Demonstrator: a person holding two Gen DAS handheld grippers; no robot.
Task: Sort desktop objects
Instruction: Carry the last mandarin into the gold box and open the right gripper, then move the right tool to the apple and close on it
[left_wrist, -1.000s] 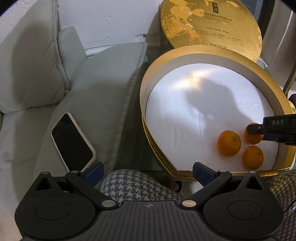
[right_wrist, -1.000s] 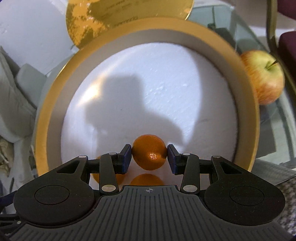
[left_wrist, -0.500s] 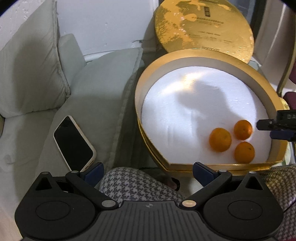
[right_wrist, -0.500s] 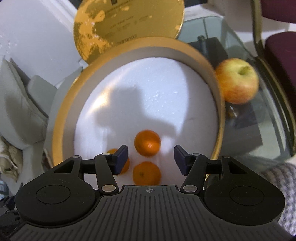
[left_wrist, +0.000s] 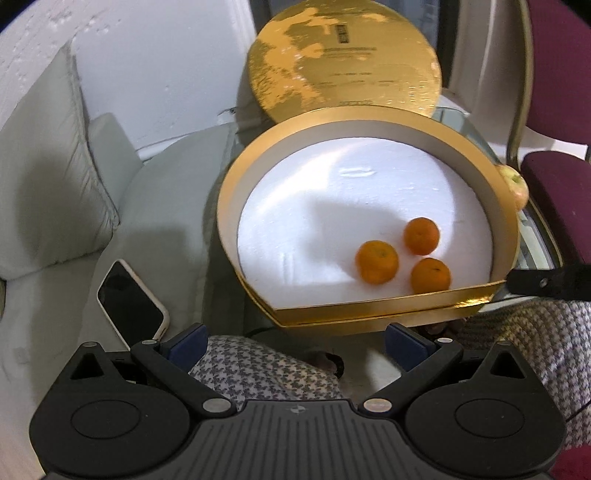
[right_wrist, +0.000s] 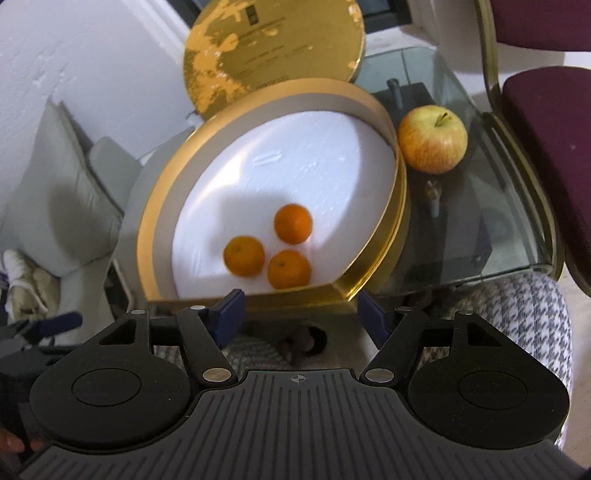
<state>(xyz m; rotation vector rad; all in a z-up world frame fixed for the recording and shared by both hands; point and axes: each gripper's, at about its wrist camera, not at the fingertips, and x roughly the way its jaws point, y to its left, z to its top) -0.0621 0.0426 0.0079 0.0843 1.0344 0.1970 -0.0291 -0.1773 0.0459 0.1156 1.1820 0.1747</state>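
Resting close together on the white foam floor of the round gold box (left_wrist: 229, 206), three small oranges sit near its flat front edge: one on the left (left_wrist: 376, 261), one further back (left_wrist: 422, 235) and one nearest the front (left_wrist: 430, 274). None of them is held. The left gripper (left_wrist: 294, 341) is in front of the box with its blue-tipped fingers (left_wrist: 186, 341) wide apart and nothing between them. The right gripper (right_wrist: 300, 310) also has its fingers (right_wrist: 231, 310) spread apart and empty, just before the front wall of the box; in the left wrist view only a dark part of it shows at the right edge. An apple (right_wrist: 432, 138) stands on the glass bench (right_wrist: 480, 236), just beside the right side of the box. The gold lid (left_wrist: 345, 55) leans upright behind the box, against the white wall. A phone (left_wrist: 131, 297) with a dark screen lies on the pale cushion (left_wrist: 159, 206) left of the box. Legs in checked cloth (left_wrist: 258, 369) show below both grippers. A dark red chair (right_wrist: 546, 122) stands on the right of the bench.
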